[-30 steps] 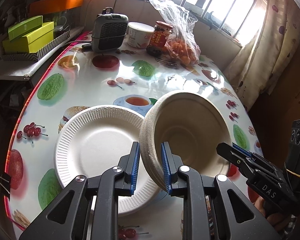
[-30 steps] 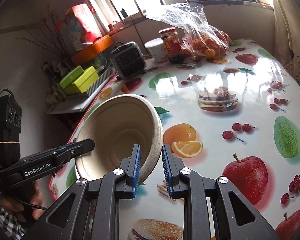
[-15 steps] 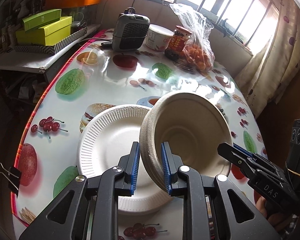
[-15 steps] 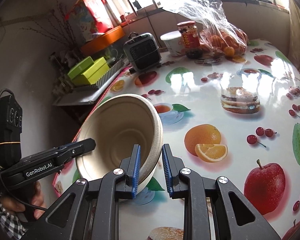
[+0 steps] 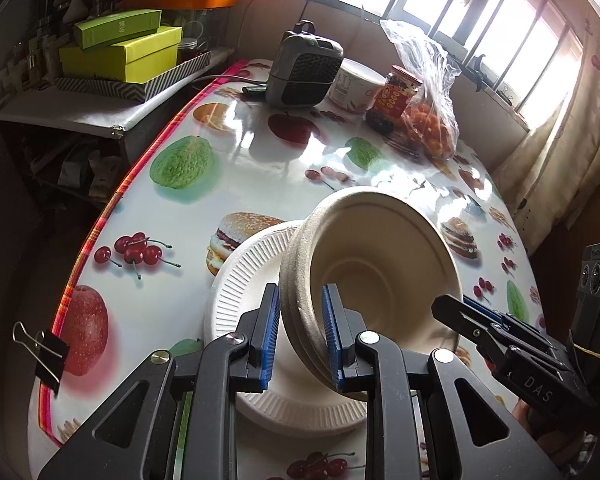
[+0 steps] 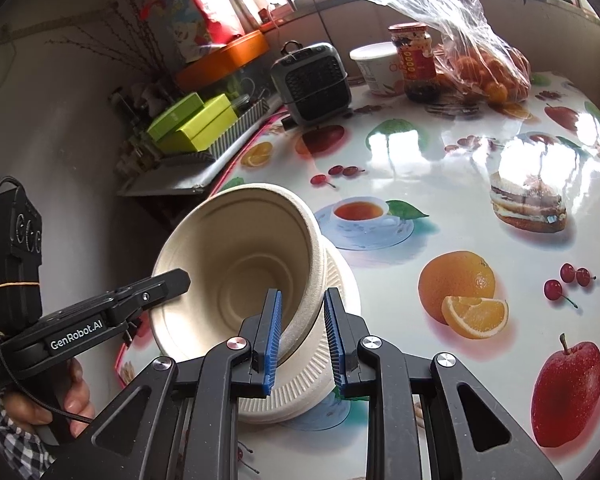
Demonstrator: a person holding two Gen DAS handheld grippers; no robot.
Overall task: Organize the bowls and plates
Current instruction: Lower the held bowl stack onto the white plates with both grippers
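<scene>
A stack of beige pulp bowls point(image 5: 380, 276) is carried on edge between two hand-held grippers, its opening tilted toward the cameras. Gripping opposite sides of the rim presumably keeps the nested bowls together and leaves the base free to be set down.

Left gripper point(image 5: 300, 332): the blue pads point(image 5: 271, 332) stand close together and pinch the layered rim wall, one pad outside the stack and one inside the cavity. Right gripper point(image 6: 302, 332): likewise narrowly set, its pads point(image 6: 273, 332) clamping the opposite part of the rim, one inside and one against the outer wall.

The bowls hang directly ahead of both pairs of fingers. Below and just beyond the fingertips lies a white fluted paper plate point(image 5: 240, 280) on the fruit-printed table point(image 5: 228, 184); the stack's lower side hovers over the plate, and whether it touches cannot be told. The plate appears to be the intended resting place.
</scene>
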